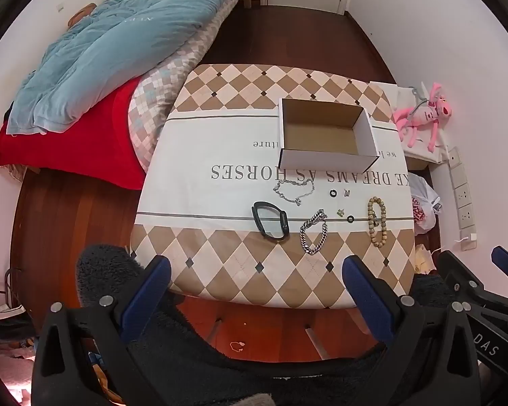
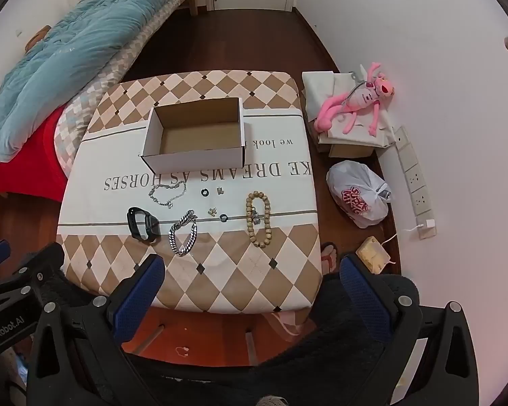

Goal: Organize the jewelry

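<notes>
An open, empty white cardboard box (image 1: 326,132) (image 2: 194,135) stands on the far half of the cloth-covered table (image 1: 220,155) (image 2: 288,182). In front of it lie a thin silver chain (image 1: 293,189) (image 2: 167,193), a black fitness band (image 1: 271,225) (image 2: 142,225), a thick silver chain bracelet (image 1: 313,231) (image 2: 184,231), a wooden bead bracelet (image 1: 377,221) (image 2: 259,218), two dark rings (image 1: 333,192) (image 2: 205,192) and small earrings (image 1: 347,192) (image 2: 219,190). My left gripper (image 1: 257,280) and right gripper (image 2: 250,280) are both open and empty, held before the table's near edge.
A bed with a teal quilt (image 1: 118,44) (image 2: 67,44) lies to the left. A pink plush toy (image 1: 423,116) (image 2: 359,101) sits on a box at the right, with a white plastic bag (image 2: 359,196) and wall sockets (image 2: 416,179) nearby. Dark wooden floor surrounds the table.
</notes>
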The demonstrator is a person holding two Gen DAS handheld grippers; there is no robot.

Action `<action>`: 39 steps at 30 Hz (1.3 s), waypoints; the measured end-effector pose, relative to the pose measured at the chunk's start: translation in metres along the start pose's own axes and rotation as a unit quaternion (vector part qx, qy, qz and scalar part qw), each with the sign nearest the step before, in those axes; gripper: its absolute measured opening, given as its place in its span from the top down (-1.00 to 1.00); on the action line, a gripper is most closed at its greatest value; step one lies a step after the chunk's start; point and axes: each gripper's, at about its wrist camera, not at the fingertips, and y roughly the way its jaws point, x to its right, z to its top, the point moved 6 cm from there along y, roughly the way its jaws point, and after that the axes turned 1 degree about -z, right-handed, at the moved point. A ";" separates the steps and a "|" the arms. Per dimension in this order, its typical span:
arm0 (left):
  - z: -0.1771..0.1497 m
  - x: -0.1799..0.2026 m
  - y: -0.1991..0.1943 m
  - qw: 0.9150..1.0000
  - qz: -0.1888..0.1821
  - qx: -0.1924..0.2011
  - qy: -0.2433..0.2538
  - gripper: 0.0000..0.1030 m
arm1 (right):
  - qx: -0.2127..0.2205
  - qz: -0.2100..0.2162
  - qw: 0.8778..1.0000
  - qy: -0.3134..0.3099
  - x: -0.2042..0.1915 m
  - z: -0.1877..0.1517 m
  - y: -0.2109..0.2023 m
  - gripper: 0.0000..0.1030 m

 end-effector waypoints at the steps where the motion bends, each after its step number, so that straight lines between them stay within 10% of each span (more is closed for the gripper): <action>1: 0.000 0.000 0.000 1.000 0.000 0.000 0.000 -1.00 | -0.001 0.002 1.000 0.000 0.000 0.000 0.000 -1.00; 39: -0.001 0.006 -0.006 1.000 -0.001 0.005 0.011 -1.00 | 0.005 -0.004 1.000 0.001 0.006 0.004 -0.009 -1.00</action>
